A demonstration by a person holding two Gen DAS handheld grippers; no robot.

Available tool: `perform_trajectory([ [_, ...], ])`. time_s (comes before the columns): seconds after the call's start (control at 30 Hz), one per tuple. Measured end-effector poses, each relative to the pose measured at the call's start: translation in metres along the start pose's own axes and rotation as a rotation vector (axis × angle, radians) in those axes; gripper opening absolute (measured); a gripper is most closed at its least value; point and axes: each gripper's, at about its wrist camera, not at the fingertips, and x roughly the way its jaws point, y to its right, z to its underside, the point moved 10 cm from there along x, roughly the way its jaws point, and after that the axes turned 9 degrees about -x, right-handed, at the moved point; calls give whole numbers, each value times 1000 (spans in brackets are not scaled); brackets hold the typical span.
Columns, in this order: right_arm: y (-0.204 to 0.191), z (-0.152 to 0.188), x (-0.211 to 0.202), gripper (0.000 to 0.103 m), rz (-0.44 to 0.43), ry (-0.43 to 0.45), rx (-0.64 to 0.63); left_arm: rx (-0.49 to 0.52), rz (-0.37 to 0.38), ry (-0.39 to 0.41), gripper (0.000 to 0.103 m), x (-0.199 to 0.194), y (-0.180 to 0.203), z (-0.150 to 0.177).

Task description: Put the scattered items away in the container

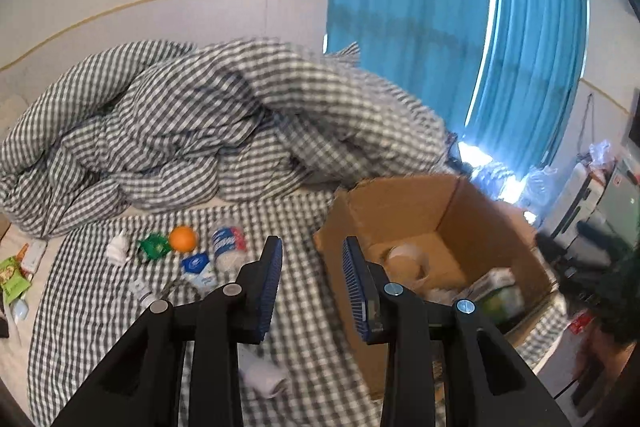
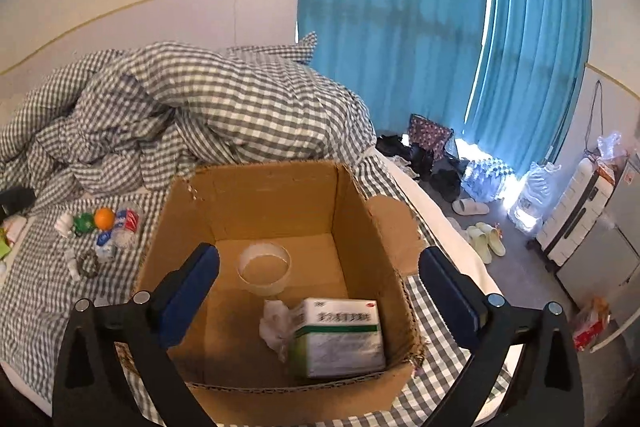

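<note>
Tongs [image 2: 316, 287] gape empty above cardboard box [image 2: 256, 187].

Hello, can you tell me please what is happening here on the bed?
A person with two handheld grippers is tidying small items into a cardboard box on the bed. Both the left gripper and the right gripper are open and hold nothing. The box already holds a medicine box, a clear cup and a crumpled tissue. An orange and other items wait outside.
</note>
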Motion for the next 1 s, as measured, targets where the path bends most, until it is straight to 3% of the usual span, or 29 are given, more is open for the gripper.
perform_trajectory([
  [0.13, -15, -6, 0, 103, -21, 18, -6, -43, -63, -55, 33, 16, -39, 29],
  [0.2, -25, -9, 2, 103, -29, 17, -19, -69, -84, -81, 39, 24, -56, 43],
  [0.27, -37, -12, 3, 103, -40, 20, -38, -97, -105, -104, 71, 32, -72, 59],
  [0.37, -53, -15, 4, 103, -56, 26, -66, -144, -118, -133, 83, 45, -88, 81],
  [0.5, -74, -19, 5, 103, -62, 32, -120, -179, -122, -225, 84, 75, -90, 115],
  [0.67, -83, -20, 7, 103, -68, 37, -147, -205, -145, -268, 84, 101, -86, 137],
  [0.9, -88, -24, 9, 103, -100, 42, -134, -349, -191, -333, 84, 140, -96, 159],
  [1.0, -90, -29, 8, 103, -106, 52, -134, -353, -195, -368, 73, 155, -93, 170],
])
